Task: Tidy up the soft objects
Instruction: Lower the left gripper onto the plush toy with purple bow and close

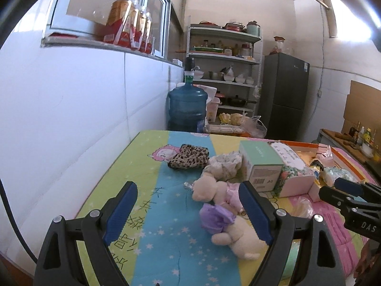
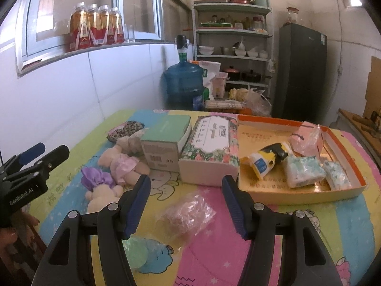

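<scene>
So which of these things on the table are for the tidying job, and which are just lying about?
For the job:
plush bear in purple
plush bear in pink
leopard-print pouch

Lying about:
green box
floral box
orange tray
water jug

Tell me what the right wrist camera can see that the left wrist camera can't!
Only the right wrist view shows inside the orange tray: a yellow spray bottle and tissue packs. It also shows a whole crinkly plastic bag lying between the open right tongs.

Only the left wrist view shows the leopard-print cloth fully, and the open left tongs from behind.

Both show the two plush bears, the green box and the flowery box.
</scene>
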Tool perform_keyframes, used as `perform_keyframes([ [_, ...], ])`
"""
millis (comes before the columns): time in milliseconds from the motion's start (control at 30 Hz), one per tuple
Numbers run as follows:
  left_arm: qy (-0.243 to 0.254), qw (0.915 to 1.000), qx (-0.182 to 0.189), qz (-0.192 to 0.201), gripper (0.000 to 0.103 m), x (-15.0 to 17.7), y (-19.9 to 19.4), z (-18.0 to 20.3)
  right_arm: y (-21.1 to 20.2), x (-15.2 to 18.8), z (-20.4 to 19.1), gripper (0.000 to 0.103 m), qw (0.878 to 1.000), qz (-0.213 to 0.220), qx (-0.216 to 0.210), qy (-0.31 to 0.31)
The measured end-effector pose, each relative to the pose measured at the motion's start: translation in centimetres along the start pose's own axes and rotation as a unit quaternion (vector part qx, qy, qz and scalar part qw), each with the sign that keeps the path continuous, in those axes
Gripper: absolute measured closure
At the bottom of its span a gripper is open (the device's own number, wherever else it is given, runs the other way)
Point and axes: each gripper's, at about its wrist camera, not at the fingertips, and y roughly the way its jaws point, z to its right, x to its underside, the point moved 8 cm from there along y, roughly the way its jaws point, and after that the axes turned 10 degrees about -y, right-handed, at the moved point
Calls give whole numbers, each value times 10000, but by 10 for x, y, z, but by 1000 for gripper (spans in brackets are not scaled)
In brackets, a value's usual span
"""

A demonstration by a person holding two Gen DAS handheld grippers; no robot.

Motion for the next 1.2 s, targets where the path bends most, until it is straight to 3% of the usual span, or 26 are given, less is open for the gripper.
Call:
perform_keyframes([
  [500,-34,9974,316,-654,16,46,27,17,9,13,-2,39,9999,-130,-99,56],
  [1000,-228,9922,275,-1191,16,65,56,26,21,21,11,39,9989,-169,-364,240],
  [1200,-375,9866,459,-1517,16,71,66,32,31,27,8,39,9976,-283,-542,320],
])
